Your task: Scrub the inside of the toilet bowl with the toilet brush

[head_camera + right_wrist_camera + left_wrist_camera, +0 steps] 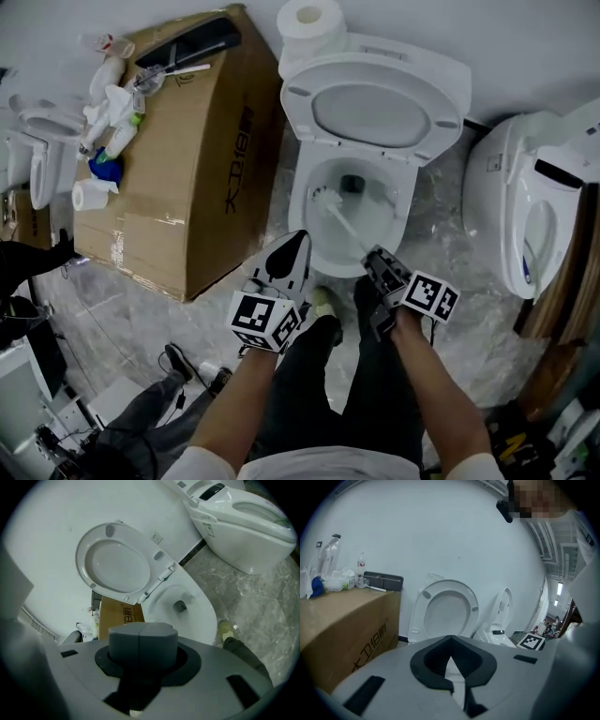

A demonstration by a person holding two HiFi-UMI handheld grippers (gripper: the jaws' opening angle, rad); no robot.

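The scrubbing step is going on. The right gripper [374, 260] has its fingers pinching the handle of the toilet brush [339, 220]. The brush head sits inside the toilet bowl [296, 208]. The left gripper [298, 241] has its fingers pressed together on nothing. Next, I think, the brush must rub round the bowl's walls.
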